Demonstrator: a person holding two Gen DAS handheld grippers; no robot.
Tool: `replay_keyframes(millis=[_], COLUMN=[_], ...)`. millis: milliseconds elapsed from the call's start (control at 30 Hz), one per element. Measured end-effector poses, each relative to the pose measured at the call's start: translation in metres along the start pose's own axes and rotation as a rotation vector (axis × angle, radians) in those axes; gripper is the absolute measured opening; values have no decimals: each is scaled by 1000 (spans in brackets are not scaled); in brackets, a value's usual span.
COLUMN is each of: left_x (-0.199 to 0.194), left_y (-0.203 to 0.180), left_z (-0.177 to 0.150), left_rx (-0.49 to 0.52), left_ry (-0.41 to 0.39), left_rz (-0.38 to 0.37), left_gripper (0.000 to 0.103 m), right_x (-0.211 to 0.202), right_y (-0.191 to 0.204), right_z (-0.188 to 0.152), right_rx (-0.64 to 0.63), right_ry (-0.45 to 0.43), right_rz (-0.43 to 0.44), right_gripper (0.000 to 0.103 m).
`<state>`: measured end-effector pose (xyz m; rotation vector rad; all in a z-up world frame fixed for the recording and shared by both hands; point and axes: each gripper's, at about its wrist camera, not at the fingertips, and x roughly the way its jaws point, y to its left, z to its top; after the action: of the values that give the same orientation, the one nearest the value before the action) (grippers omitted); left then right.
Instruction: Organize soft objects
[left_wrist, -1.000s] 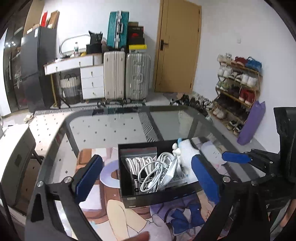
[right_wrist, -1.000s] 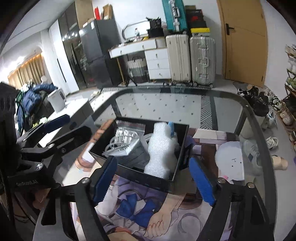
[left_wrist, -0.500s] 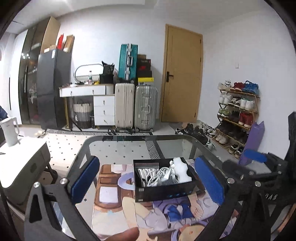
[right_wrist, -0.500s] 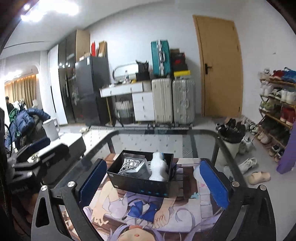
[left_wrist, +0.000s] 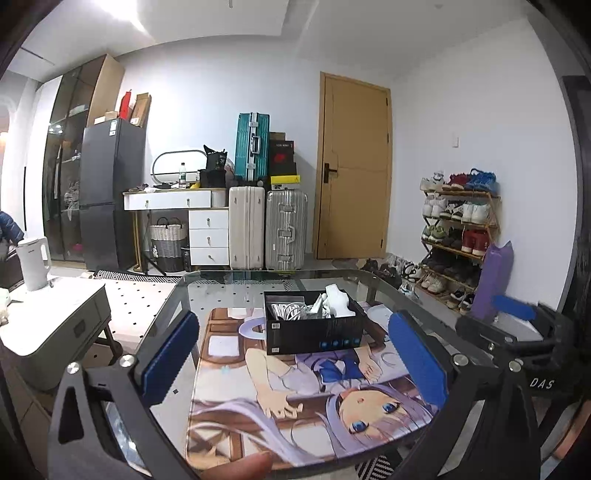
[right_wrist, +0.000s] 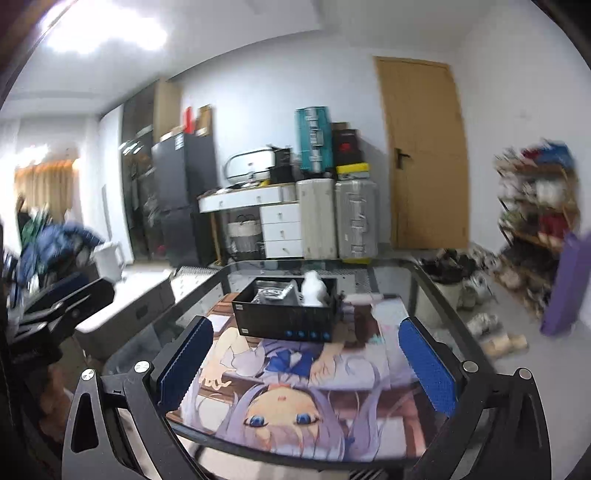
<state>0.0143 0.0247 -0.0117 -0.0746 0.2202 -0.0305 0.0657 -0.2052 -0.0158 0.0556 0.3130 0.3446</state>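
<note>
Nearest, the left tongs (left_wrist: 295, 354) and the right tongs (right_wrist: 308, 363) hang above the counter (left_wrist: 236, 286) with their blue pads spread wide and nothing between them. Beyond them lies the printed mat (left_wrist: 295, 398), bare of loose items. Farther on it stands the black box (left_wrist: 314, 332), which holds white cables (left_wrist: 291, 312) and a white foam wrap (right_wrist: 314, 293). The sorting looks finished.

White walls, a wooden door (left_wrist: 354, 166) at twelve o'clock. Suitcases (left_wrist: 266, 229) stand beside white drawers (left_wrist: 208, 236); a dark fridge (left_wrist: 110, 192) at ten, a shoe rack (left_wrist: 458, 236) at two.
</note>
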Motion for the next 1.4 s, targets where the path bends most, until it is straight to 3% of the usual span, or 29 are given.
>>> replay_keyframes(millis=[233, 333, 433, 1400], left_x=[-32, -41, -48, -45], left_y=[8, 10, 10, 5], left_z=[-15, -19, -23, -26], left_rx=[-45, -43, -45, -19], left_ry=[-13, -26, -31, -7], left_rz=[-3, 10, 10, 24], left_gripper=[103, 103, 103, 103], right_x=[-34, -39, -39, -34], right_y=[6, 12, 19, 14], right_z=[-20, -29, -30, -26], right_rx=[-11, -14, -40, -19], right_ry=[-59, -38, -41, -49], right_rz=[-44, -9, -35, -54], right_gripper=[102, 102, 102, 102])
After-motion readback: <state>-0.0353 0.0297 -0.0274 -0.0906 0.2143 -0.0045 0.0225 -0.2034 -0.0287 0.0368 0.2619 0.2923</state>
